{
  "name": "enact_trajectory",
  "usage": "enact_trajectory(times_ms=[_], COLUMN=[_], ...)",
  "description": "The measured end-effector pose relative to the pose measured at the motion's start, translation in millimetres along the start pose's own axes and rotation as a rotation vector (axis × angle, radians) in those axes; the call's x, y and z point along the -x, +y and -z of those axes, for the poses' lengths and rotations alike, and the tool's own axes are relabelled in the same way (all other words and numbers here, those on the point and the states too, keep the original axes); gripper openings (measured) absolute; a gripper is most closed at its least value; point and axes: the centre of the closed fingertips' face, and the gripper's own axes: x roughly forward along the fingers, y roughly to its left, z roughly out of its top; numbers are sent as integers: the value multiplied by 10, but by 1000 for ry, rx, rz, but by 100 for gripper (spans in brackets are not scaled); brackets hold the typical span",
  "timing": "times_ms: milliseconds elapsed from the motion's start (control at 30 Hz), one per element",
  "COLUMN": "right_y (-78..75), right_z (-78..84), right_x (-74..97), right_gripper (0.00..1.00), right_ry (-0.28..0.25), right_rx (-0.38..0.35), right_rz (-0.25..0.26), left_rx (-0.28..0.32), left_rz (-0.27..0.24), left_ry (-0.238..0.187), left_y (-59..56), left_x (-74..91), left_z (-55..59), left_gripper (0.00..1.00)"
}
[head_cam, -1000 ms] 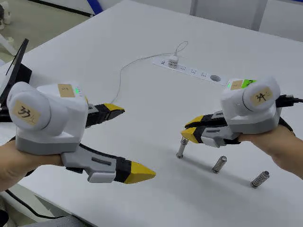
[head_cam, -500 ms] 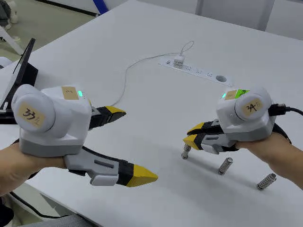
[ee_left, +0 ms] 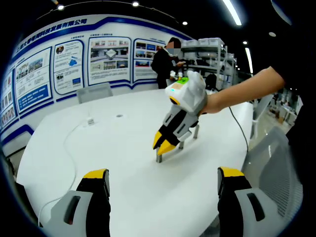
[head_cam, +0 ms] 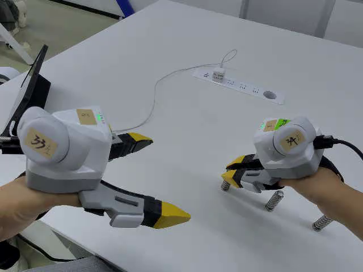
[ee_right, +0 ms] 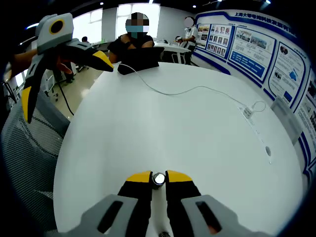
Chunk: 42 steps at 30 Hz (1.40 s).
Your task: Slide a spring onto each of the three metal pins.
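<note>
Right gripper view: my right gripper (ee_right: 158, 176) clamps a metal pin (ee_right: 158, 179) by its top; my left gripper (ee_left: 163, 173) hovers spread wide.

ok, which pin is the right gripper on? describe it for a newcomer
On the white table, find the right gripper and the row of three upright pins beside it. You want the left-end pin as the head view shows it. The middle pin and right-end pin stand free; this one's top is pinched between the yellow tips.
</note>
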Motion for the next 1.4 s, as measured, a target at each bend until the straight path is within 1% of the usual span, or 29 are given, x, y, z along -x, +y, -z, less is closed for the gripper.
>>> enact_trajectory(times_ms=[133, 267, 567, 700, 833, 900, 1000, 1167, 1267, 1300, 1367, 1400], right_y=[6, 8, 15, -4, 3, -22, -55, -97, -118, -121, -146, -168], right_z=[17, 22, 41, 40, 23, 9, -26, -74, -88, -117, -142, -149], right_x=[-8, -4, 6, 18, 49, 80, 144, 304, 401, 446, 516, 567], right_gripper=[11, 11, 11, 11, 12, 12, 16, 16, 16, 16, 16, 16], right_ry=[4, 8, 23, 26, 15, 10, -7, -47, -69, -92, -111, -118], right_rx=[8, 17, 19, 17, 22, 21, 5, -15, -38, -70, -73, -74], right_rz=[0, -7, -18, -7, -9, 3, 14, 24, 32, 31, 38, 47], left_rx=[4, 4, 0, -5, -6, -11, -15, -30, -52, -64, -68, -65], left_rz=[8, 15, 24, 27, 30, 29, 30, 31, 27, 27, 28, 29], left_ry=[10, 17, 14, 19, 19, 22, 24, 24, 47, 61, 61, 51], left_y=[-41, -64, -85, -106, -120, -123, -130, -155, -162, -165, -180, -187], left_x=[-21, -36, -51, -53, -53, -56, -61, -69, -85, -85, -86, -85], left_z=[44, 61, 35, 37, 24, 17, -3, -54, -33, -14, -25, -49], left_gripper=[92, 92, 92, 92, 92, 92, 91, 92, 92, 92, 93, 93])
